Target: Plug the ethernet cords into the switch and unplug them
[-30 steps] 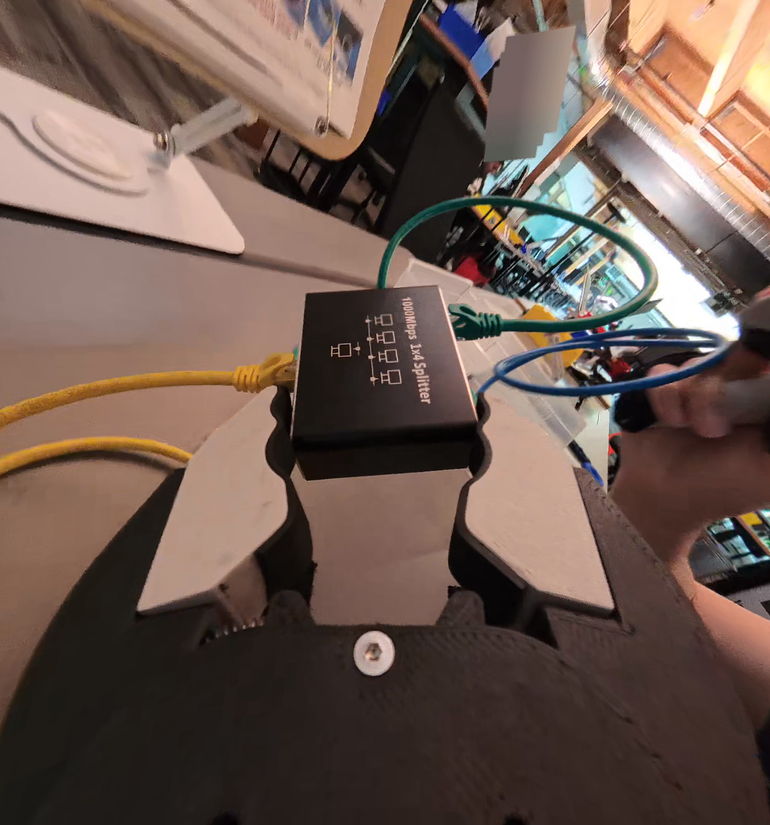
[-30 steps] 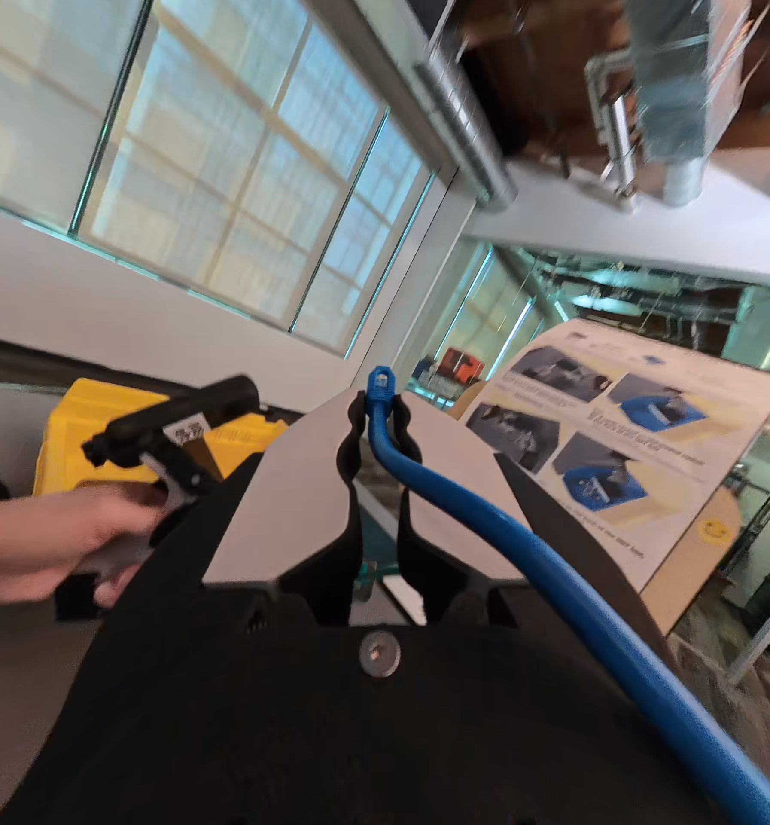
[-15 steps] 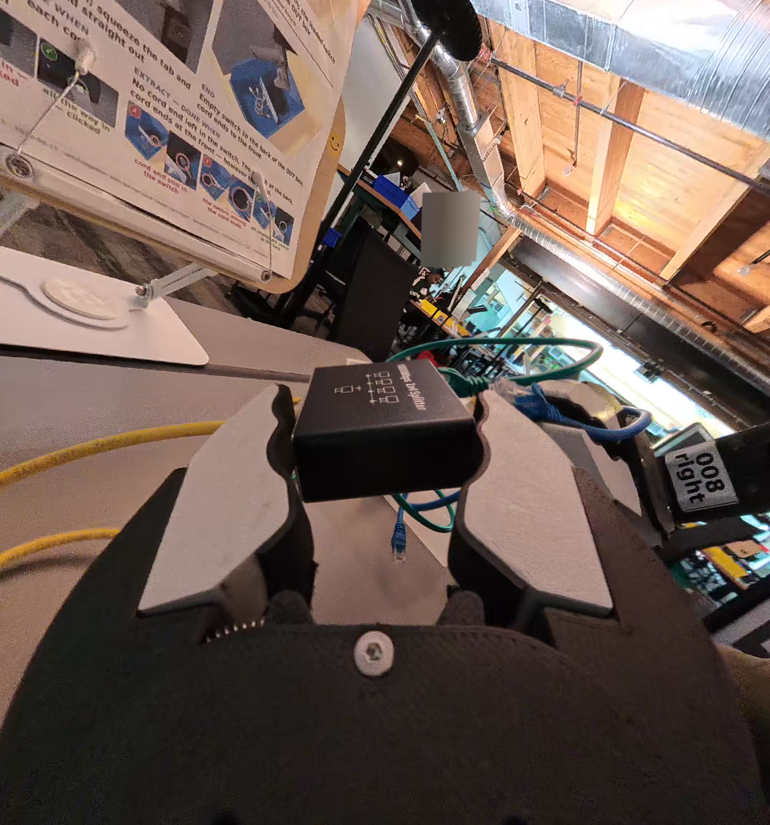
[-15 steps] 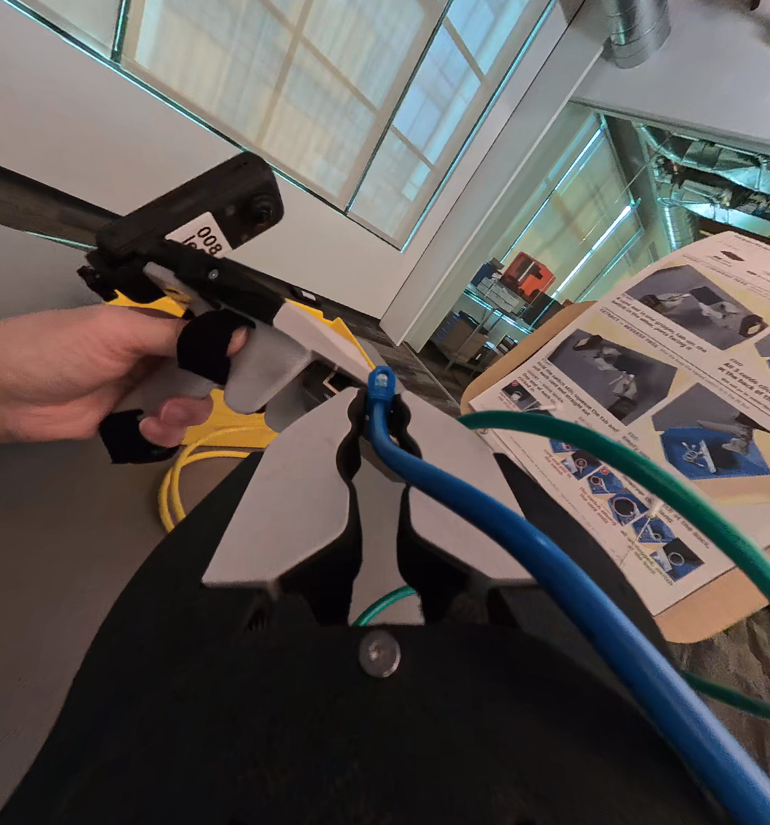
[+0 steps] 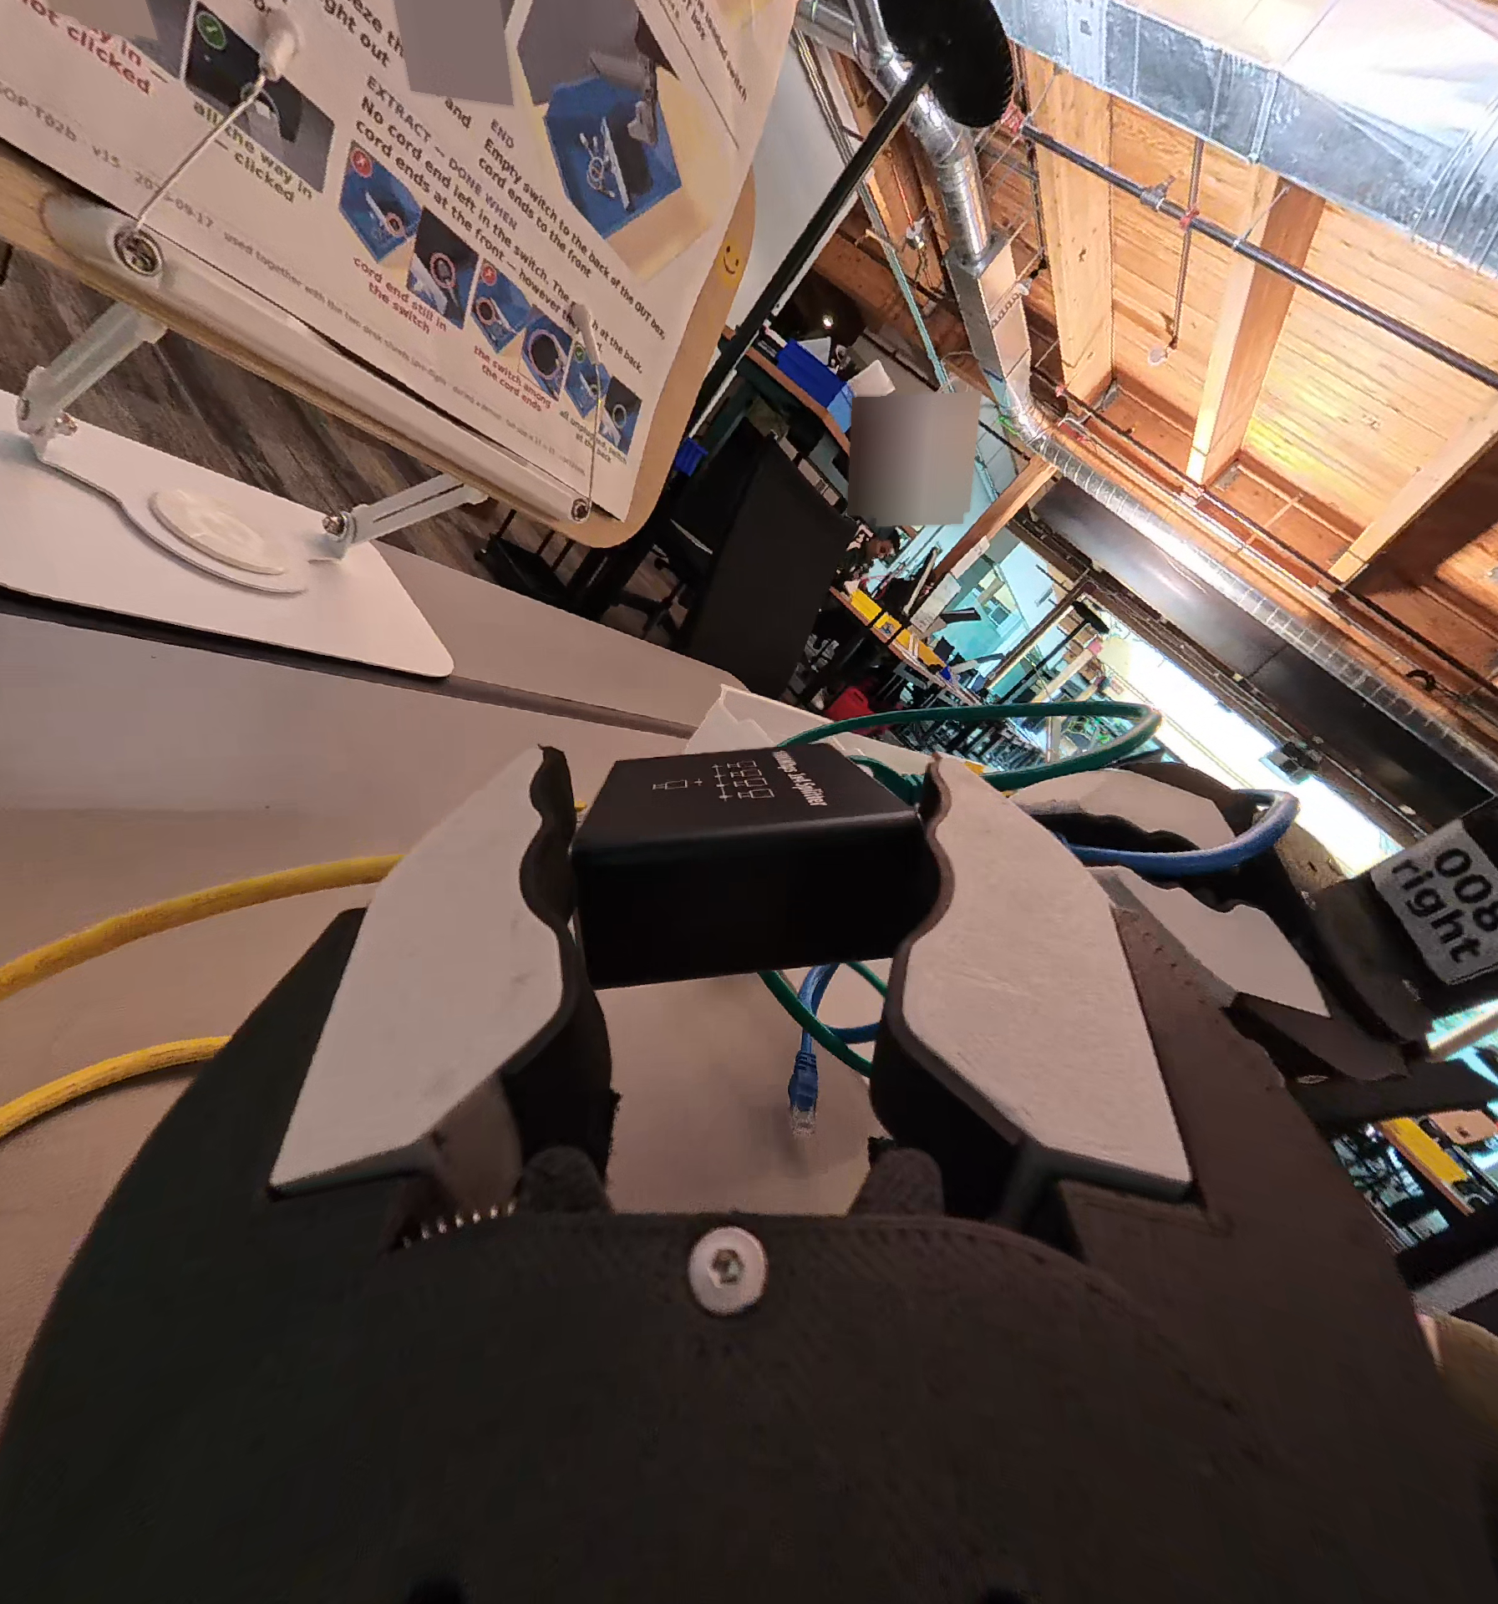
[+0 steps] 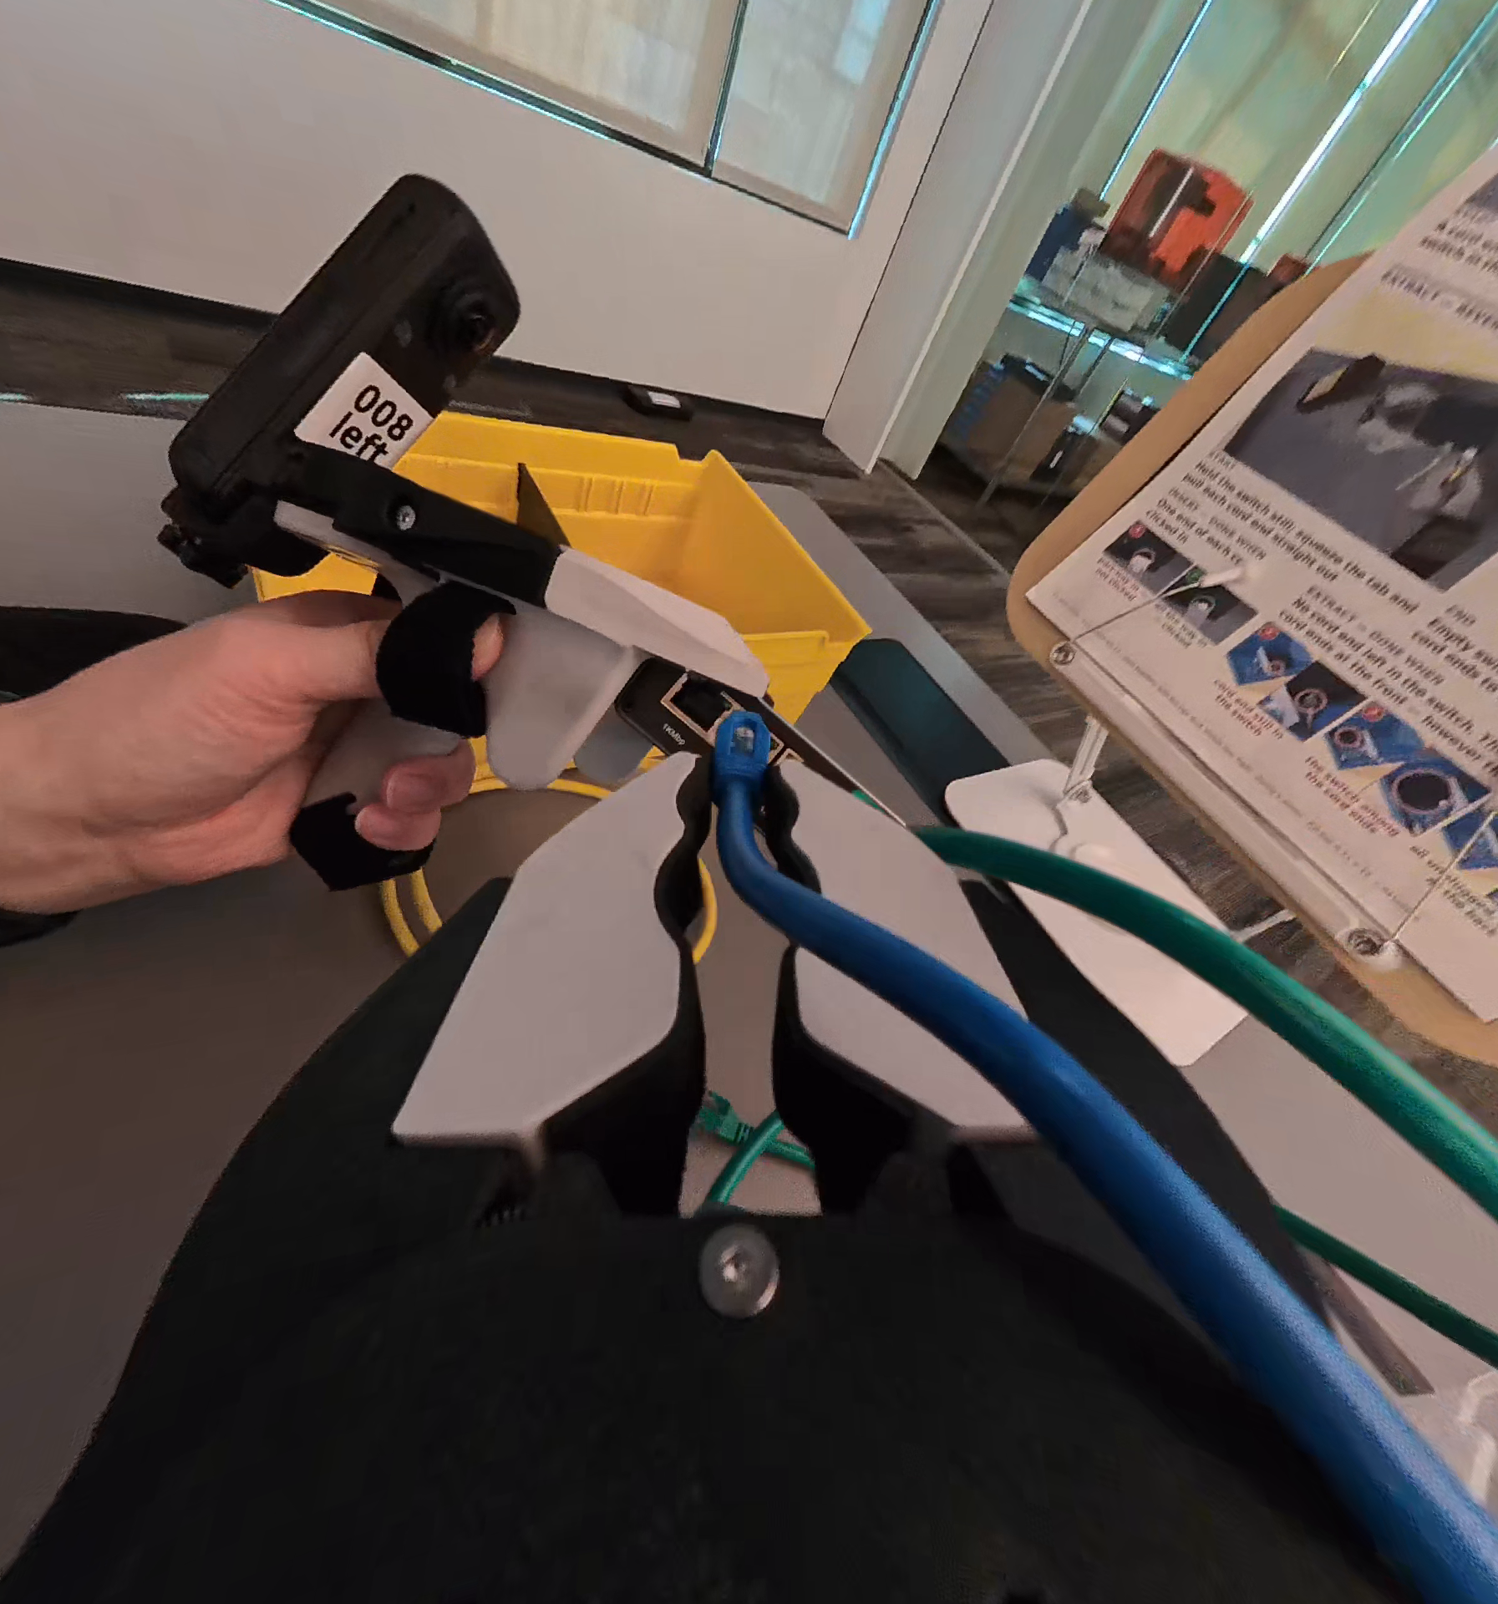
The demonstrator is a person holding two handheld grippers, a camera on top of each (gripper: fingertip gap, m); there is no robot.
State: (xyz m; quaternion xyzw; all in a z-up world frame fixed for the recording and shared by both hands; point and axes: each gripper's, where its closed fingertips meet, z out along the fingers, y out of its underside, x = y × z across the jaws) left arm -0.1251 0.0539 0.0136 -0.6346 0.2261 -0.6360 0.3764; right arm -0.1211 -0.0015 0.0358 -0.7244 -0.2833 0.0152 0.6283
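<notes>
My left gripper [image 5: 741,772] is shut on the black switch [image 5: 749,868] and holds it above the grey table. The switch's port face [image 6: 693,707] shows in the right wrist view. My right gripper [image 6: 732,764] is shut on the blue cord [image 6: 988,1033] just behind its plug [image 6: 741,746], which sits right in front of the ports. A green cord [image 5: 988,720] loops from the switch's far side. The blue cord's other end [image 5: 804,1094] lies loose on the table. A yellow cord [image 5: 163,920] runs in from the left to the switch.
A yellow bin [image 6: 641,538] stands behind the left gripper. An instruction board [image 5: 363,217] on a white stand [image 5: 207,555] is at the table's far side. A person's hand [image 6: 163,738] holds the left gripper. A loose green plug [image 6: 719,1120] lies on the table.
The left gripper has tilted the switch so its ports face the right gripper. The right gripper has brought the blue plug close to the ports.
</notes>
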